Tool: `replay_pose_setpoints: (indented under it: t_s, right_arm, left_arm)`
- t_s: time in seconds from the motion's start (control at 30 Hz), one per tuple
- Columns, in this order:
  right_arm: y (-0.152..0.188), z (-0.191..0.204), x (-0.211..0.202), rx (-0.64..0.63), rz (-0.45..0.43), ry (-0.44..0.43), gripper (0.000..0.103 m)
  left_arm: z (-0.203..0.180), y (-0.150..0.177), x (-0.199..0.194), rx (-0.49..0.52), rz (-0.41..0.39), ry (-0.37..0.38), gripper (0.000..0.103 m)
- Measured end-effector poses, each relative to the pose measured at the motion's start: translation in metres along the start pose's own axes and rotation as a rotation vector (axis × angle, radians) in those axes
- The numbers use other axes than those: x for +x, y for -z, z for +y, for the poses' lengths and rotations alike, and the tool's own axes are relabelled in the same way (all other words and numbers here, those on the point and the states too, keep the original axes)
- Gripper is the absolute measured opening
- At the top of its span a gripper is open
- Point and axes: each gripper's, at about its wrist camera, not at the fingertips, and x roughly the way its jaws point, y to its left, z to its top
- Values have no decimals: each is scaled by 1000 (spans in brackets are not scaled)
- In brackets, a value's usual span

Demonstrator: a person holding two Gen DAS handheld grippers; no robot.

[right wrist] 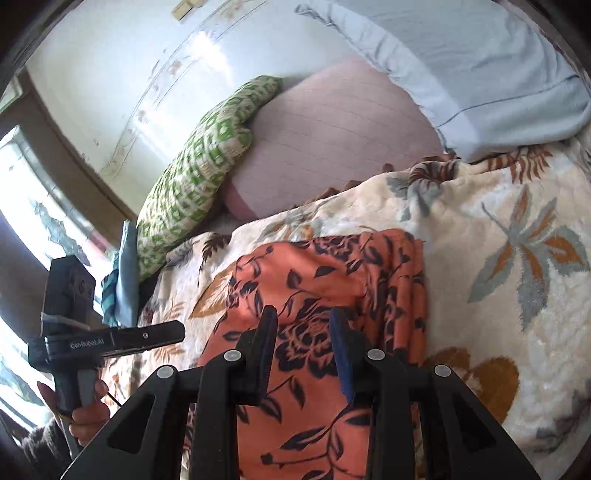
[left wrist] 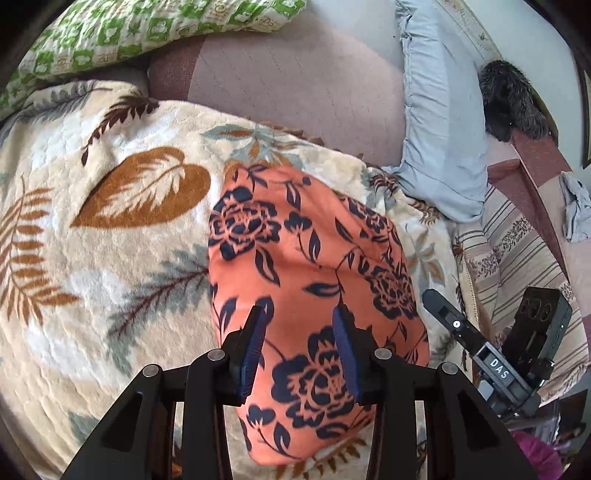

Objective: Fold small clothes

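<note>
An orange garment with dark blue flowers (left wrist: pixel 310 266) lies folded flat on a cream leaf-patterned blanket (left wrist: pixel 110 221). My left gripper (left wrist: pixel 301 314) hovers over its near half, jaws open and empty. In the right wrist view the same garment (right wrist: pixel 317 280) lies on the blanket (right wrist: pixel 498 221), its right edge bunched in folds. My right gripper (right wrist: pixel 303 317) is above it, jaws open and empty. The right gripper also shows in the left wrist view (left wrist: pixel 439 306), off the garment's right edge. The left gripper shows in the right wrist view (right wrist: pixel 177 332), held in a hand.
A pink cushion (left wrist: pixel 295 74), a green-and-white pillow (left wrist: pixel 147 33) and a pale blue pillow (left wrist: pixel 443 129) lie behind the blanket. A striped sheet (left wrist: pixel 517 251) and a dark furry item (left wrist: pixel 513 99) are at the right. A window (right wrist: pixel 22 206) is at the left.
</note>
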Motion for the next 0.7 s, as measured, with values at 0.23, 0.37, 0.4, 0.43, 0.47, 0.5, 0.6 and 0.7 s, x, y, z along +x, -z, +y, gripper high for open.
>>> replay_pose_setpoints:
  t_s: [0.23, 0.37, 0.4, 0.43, 0.47, 0.5, 0.6, 0.7]
  right_arm:
    - [47, -14, 28, -26, 125, 116, 18]
    - [24, -25, -6, 139, 16, 0, 43]
    - [19, -29, -6, 162, 4, -1, 53]
    - [15, -32, -2, 177, 18, 3, 55]
    - [13, -35, 7, 183, 44, 31, 54]
    - [12, -39, 16, 180, 73, 96, 52]
    - [17, -50, 38, 213, 119, 136, 51]
    - [12, -35, 30, 99, 97, 96, 11]
  left_arm:
    - [6, 41, 35, 74, 52, -108, 40]
    - [4, 39, 18, 40, 50, -40, 39]
    - [5, 40, 16, 22, 46, -25, 39]
    - [7, 42, 14, 11, 47, -25, 39]
    - [9, 44, 17, 3, 56, -32, 39]
    - [14, 45, 18, -1, 68, -39, 39]
    - [18, 45, 24, -1, 71, -51, 42]
    - [24, 43, 20, -1, 70, -50, 46]
